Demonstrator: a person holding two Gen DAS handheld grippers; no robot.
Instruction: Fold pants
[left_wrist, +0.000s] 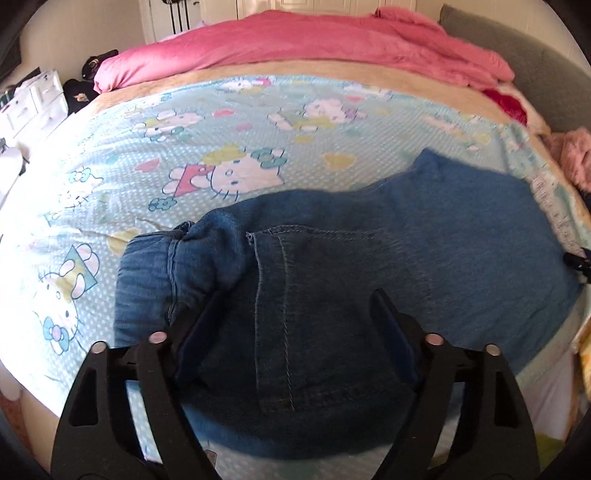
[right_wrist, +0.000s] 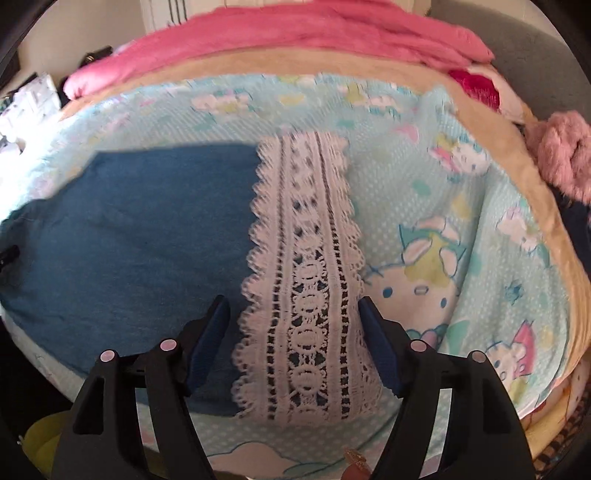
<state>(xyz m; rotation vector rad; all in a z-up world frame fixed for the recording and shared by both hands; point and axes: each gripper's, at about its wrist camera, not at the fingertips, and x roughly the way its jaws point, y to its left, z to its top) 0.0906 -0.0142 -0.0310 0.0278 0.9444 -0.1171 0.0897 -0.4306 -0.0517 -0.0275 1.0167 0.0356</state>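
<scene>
Blue denim pants (left_wrist: 332, 266) lie across the near part of the bed, waistband and back pocket toward the left. My left gripper (left_wrist: 297, 299) is open just above the pocket area, its fingers on either side of it. In the right wrist view the pants leg (right_wrist: 140, 236) ends in a white lace hem (right_wrist: 306, 280). My right gripper (right_wrist: 293, 306) is open over that lace hem, holding nothing. The tip of the other gripper shows at each view's edge.
The bed has a light blue cartoon-cat sheet (left_wrist: 207, 140). A pink duvet (left_wrist: 314, 44) is bunched along the far side. A pink fluffy item (right_wrist: 565, 158) lies at the right edge. White drawers (left_wrist: 33, 99) stand left of the bed.
</scene>
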